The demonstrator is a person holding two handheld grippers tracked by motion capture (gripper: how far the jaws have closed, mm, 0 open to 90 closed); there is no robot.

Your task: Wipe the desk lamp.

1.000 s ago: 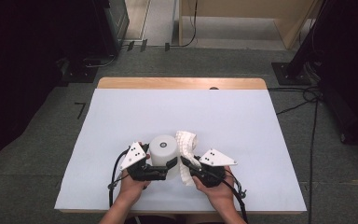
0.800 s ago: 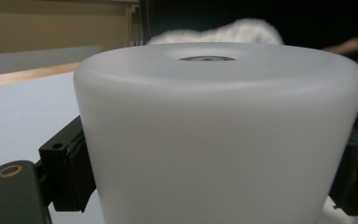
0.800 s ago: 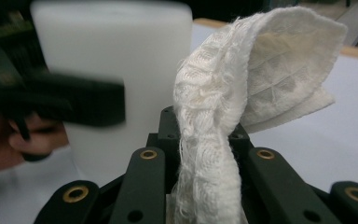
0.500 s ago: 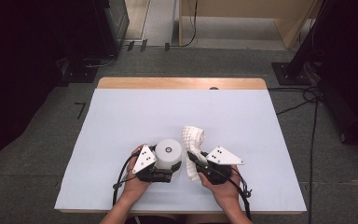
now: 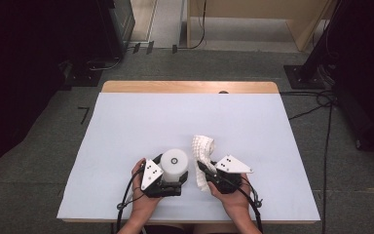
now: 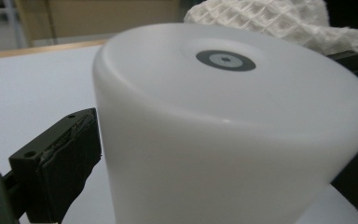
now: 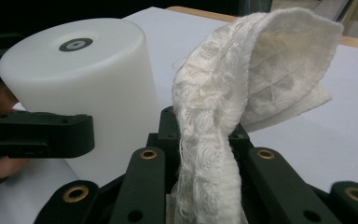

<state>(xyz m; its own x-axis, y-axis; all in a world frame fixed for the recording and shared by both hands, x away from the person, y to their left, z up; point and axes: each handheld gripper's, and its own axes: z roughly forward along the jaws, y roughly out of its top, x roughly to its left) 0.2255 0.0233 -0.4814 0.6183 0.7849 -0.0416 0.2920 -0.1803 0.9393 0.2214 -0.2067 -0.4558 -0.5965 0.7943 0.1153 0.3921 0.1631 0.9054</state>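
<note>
left gripper (image 5: 175, 176) fingers (image 6: 58, 161) grip the white cylinder (image 5: 174, 163) from both sides, upright on the bench (image 5: 126, 126). right gripper (image 5: 203, 171) fingers (image 7: 144, 182) are clamped on the white waffle cloth (image 7: 242, 88), which rises above them just beside the cylinder.

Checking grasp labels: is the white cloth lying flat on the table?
No, the white cloth stands up, pinched between the right gripper's fingers.

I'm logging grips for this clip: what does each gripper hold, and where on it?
The left gripper clamps the white cylinder across its side wall; the right gripper pinches the white cloth along a folded edge.
</note>
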